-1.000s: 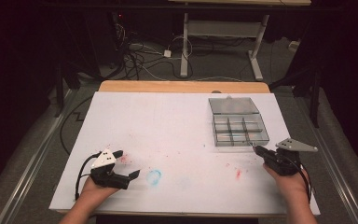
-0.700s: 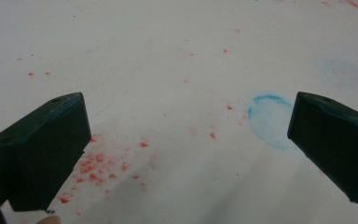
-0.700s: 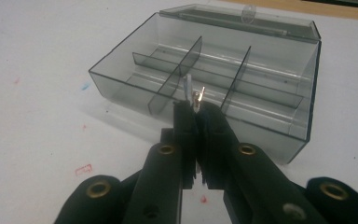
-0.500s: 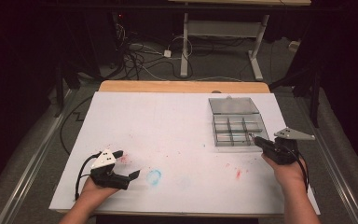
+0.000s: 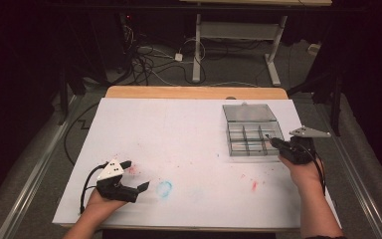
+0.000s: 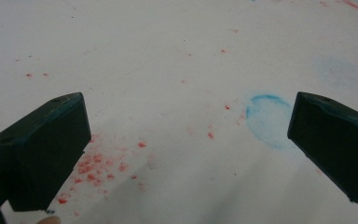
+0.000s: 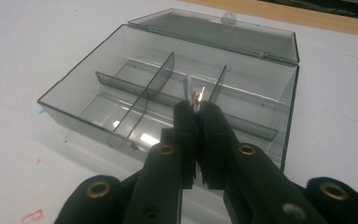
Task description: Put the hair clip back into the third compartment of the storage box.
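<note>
The right tool (image 7: 196, 105) is clenched on a small metal piece (image 7: 196, 99) that pokes up bright between its black jaw tips; in the right gripper view it hangs above the near right part of a clear grey compartment box (image 7: 121, 84), whose dividers split it into cells and whose lid (image 7: 214, 30) lies folded open behind; which cell sits beneath the piece I cannot tell; no writing or label can be read on the box or the tools. In the high view the right tool (image 5: 274, 143) points left at the box's (image 5: 251, 137) right edge, a grey three-cornered plate (image 5: 308, 132) riding on top, the right hand (image 5: 303, 169) and forearm reaching up from the bottom right.

The left tool (image 5: 135, 177) is released, its jaws standing wide apart; in the left gripper view they frame bare white surface with red specks (image 6: 93, 163) and a blue ring smudge (image 6: 268, 119) near the right jaw; the left hand (image 5: 97, 201) rests low at the near left corner, well apart from the box.

The table (image 5: 179, 124) is covered in white sheet with faint red and blue marks, a wooden edge (image 5: 194, 92) showing at the far side; beyond lies a dark room with cables (image 5: 149, 59) on the floor and a white table frame (image 5: 238, 35).
</note>
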{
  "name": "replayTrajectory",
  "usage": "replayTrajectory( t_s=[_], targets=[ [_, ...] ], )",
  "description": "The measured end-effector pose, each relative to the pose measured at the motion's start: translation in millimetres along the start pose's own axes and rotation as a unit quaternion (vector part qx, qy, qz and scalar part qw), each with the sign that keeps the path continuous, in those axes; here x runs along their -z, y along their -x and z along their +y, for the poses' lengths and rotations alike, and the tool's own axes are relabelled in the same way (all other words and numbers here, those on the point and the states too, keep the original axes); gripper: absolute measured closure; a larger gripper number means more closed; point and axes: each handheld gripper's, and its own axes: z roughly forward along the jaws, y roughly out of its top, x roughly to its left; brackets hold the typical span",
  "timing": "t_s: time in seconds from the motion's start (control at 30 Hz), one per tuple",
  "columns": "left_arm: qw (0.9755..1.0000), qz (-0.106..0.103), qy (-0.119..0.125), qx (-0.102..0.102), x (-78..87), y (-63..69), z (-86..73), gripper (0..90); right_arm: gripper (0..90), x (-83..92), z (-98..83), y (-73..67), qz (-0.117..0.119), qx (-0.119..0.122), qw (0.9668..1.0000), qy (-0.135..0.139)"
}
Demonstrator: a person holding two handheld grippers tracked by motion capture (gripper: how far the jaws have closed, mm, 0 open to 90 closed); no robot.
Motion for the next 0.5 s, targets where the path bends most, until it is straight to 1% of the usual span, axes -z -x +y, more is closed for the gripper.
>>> replayTrajectory(
  t_s=[0.13,0.17,0.3,0.37,0.5],
  targets=[
    [1.0,0.0,0.0,0.0,0.0,-0.1,0.0,0.0,87.8,-4.9,3.2,2.2,-0.003,0.001,1.0,-0.004],
    [1.0,-0.001,0.0,0.0,0.0,-0.1,0.0,0.0,87.8,-8.6,5.7,3.9,-0.005,0.001,1.0,-0.007],
    [1.0,-0.001,0.001,0.001,0.1,-0.3,-0.1,0.0,87.8,-14.7,10.6,7.1,-0.009,0.003,0.9999,-0.008],
    [1.0,-0.002,0.002,0.001,0.3,-0.3,-0.2,0.0,87.8,-17.4,13.0,8.8,-0.012,-0.002,0.9999,-0.009],
    [1.0,-0.002,0.002,0.0,0.4,-0.2,-0.3,0.0,87.8,-21.1,16.7,11.8,-0.015,-0.004,0.9998,-0.009]
  ],
)
